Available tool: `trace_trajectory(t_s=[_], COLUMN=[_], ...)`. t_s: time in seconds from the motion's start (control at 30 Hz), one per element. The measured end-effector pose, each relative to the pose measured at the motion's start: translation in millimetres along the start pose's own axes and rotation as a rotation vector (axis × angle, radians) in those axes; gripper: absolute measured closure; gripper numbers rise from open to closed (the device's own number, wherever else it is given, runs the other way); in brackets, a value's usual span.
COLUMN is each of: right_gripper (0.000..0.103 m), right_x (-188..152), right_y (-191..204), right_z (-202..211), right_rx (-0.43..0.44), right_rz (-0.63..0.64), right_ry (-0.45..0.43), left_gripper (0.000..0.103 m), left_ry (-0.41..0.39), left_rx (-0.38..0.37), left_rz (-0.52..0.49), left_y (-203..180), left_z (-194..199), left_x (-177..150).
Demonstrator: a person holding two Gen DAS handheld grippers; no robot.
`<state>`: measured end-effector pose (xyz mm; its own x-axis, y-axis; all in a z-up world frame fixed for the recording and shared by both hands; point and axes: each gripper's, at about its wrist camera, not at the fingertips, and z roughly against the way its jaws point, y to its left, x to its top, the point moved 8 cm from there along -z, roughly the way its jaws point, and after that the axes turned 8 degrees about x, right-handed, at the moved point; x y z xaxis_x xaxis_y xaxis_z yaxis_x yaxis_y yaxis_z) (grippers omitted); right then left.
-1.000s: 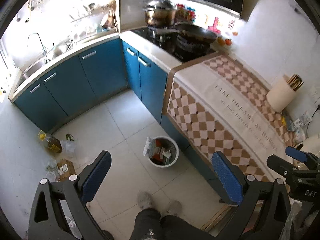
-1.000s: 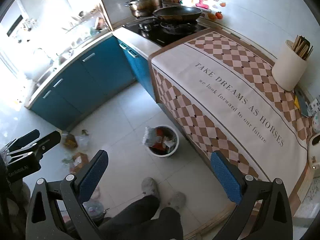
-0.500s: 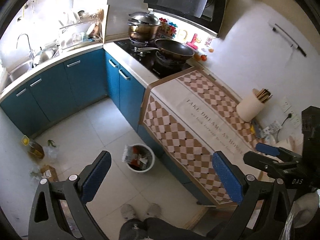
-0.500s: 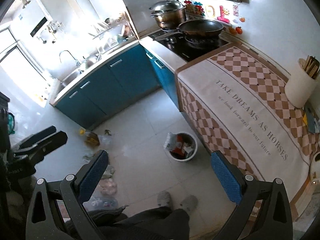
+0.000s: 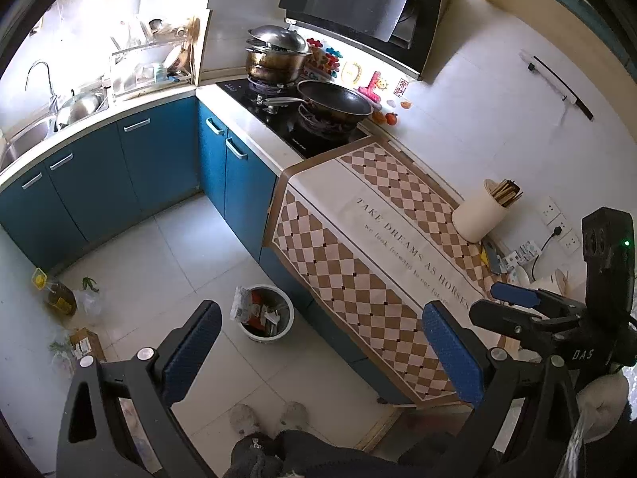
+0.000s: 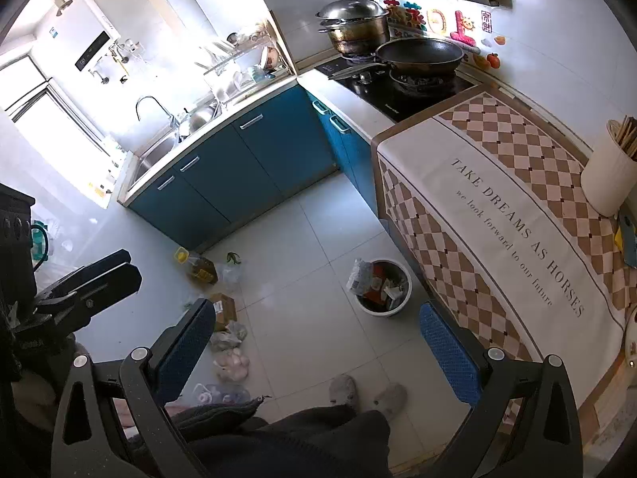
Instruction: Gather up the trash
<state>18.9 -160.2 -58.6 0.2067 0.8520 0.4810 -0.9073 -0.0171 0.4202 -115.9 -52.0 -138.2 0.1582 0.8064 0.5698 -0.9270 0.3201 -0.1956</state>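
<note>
A white trash bin (image 5: 264,314) full of wrappers and packets stands on the tiled floor beside the checkered counter; it also shows in the right wrist view (image 6: 382,288). My left gripper (image 5: 322,348) is open and empty, held high above the floor. My right gripper (image 6: 316,344) is open and empty, equally high. Each gripper shows at the edge of the other's view. Loose litter lies by the cabinets: an oil bottle (image 6: 201,269), a small cardboard box (image 6: 223,304) and plastic bags (image 6: 231,352).
Blue cabinets (image 5: 95,175) line the corner under a sink (image 5: 24,139). A stove (image 5: 302,127) carries a pot and a wok. A checkered cloth (image 5: 382,263) covers the counter, with a chopstick holder (image 5: 479,215). The person's slippered feet (image 6: 368,394) stand below.
Both grippers have risen well above the floor, so the bin looks smaller and lower in each view. The jaws stayed open and empty throughout.
</note>
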Motion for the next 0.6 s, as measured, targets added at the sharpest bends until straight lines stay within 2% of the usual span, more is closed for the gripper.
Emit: trace_trajectory(t_s=[0.6], right_gripper=[0.0], right_x=[-3.8], right_y=[12.7], right_z=[-11.4], right_rx=[0.024], right_rz=[-0.015], right_ry=[0.03], left_gripper=[0.0], left_ry=[0.046], left_rx=[0.006], left_rz=[0.011], left_y=[8.6], left_z=[-5.1], left_x=[-8.8])
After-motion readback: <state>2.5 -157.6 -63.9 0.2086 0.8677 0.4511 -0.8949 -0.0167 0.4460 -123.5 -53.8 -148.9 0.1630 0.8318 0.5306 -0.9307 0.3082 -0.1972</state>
